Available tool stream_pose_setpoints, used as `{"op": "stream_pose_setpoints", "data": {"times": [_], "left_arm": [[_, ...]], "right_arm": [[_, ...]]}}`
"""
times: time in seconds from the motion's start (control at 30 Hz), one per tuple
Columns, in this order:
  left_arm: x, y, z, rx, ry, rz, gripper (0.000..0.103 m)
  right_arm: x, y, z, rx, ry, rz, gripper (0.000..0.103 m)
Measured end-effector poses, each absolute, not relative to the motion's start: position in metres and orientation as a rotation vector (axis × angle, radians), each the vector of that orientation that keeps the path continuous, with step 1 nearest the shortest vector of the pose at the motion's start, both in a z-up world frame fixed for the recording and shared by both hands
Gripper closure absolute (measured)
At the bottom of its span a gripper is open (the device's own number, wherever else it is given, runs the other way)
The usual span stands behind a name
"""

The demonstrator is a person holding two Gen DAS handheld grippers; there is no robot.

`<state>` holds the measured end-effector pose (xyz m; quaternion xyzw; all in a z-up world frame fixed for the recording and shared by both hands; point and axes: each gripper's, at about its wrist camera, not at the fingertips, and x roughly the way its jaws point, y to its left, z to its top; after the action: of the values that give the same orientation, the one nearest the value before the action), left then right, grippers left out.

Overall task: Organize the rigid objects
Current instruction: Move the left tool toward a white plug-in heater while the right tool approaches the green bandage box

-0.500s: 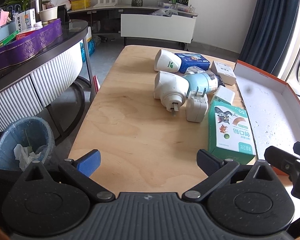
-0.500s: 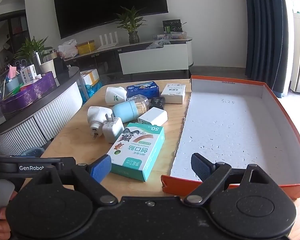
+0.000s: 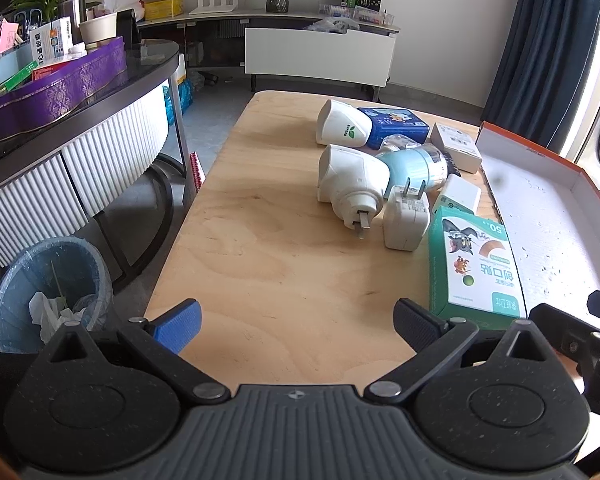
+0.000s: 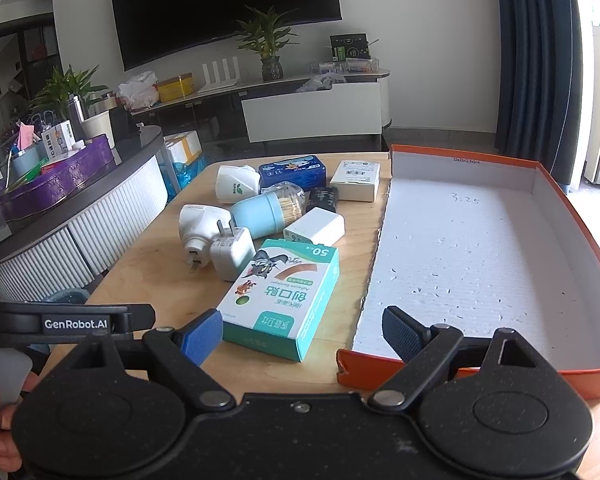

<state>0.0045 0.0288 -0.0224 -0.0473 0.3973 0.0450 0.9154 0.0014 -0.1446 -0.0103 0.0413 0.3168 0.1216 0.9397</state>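
A cluster of rigid objects lies on the wooden table (image 3: 260, 248): a green plaster box (image 3: 474, 264) (image 4: 284, 296), a white charger cube (image 3: 406, 220) (image 4: 232, 252), a white plug-in device (image 3: 352, 184) (image 4: 198, 226), a second one with a green leaf mark (image 3: 342, 124), a light blue jar (image 3: 414, 166) (image 4: 266, 210), a blue box (image 3: 394, 122) and small white boxes (image 4: 316, 230). An orange box lid (image 4: 572, 216) with a white floor stands to their right. My left gripper (image 3: 296, 322) is open and empty above the near table edge. My right gripper (image 4: 302, 334) is open and empty, just short of the green box.
A curved dark-topped counter (image 3: 80, 120) with a purple tin stands left of the table. A blue waste bin (image 3: 48, 284) sits on the floor by the table's near left corner. The right gripper's body (image 3: 572, 332) shows at the left wrist view's right edge.
Both grippers have moved slightly forward toward the objects. Both stay open. No object has moved.
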Motion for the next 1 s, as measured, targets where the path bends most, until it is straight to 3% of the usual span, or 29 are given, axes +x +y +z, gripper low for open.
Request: {"op": "stream_pose_setpoints", "data": {"times": [1.0], "left_arm": [[0.028, 0.045, -0.024, -0.097, 0.821, 0.1, 0.0]], "right_arm": [[0.038, -0.117, -0.028, 0.142, 0.723, 0.243, 0.001]]}}
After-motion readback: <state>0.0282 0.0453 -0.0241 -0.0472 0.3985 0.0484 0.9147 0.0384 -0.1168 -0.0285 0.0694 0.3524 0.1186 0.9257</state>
